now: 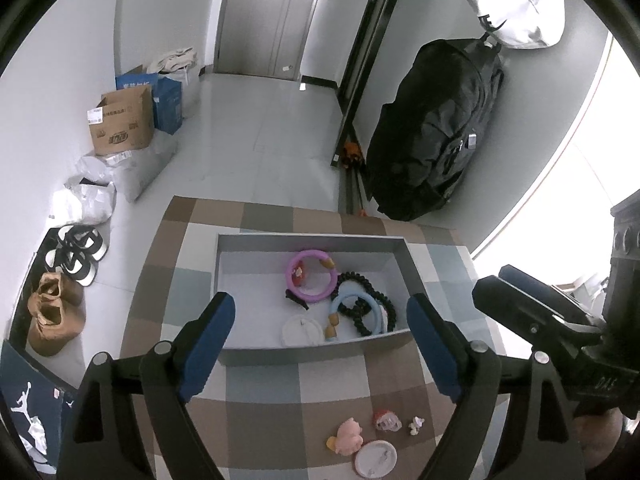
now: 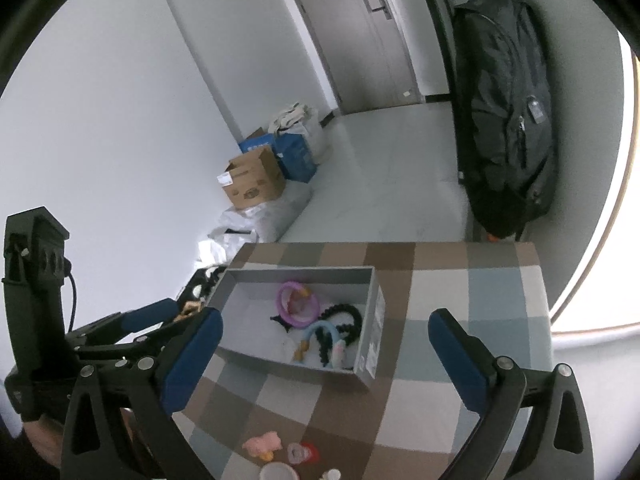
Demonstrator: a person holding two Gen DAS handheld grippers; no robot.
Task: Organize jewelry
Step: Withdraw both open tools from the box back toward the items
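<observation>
Both grippers are hovering over the checkered counter [image 1: 260, 396], each with its fingers spread wide and nothing between them. The left gripper [image 1: 320, 340] is facing the near wall of the grey box [image 1: 312, 240], and the right gripper [image 2: 324, 356] is pointing at it from the side. The purple ring [image 1: 312, 276], the black bead bracelet [image 1: 376, 296] and the light blue ring [image 1: 360, 312] are lying inside the box (the three overlapping). A pink figure [image 1: 347, 436], a red clip [image 1: 386, 420] and a white disc [image 1: 376, 458] are sitting on the counter outside it.
</observation>
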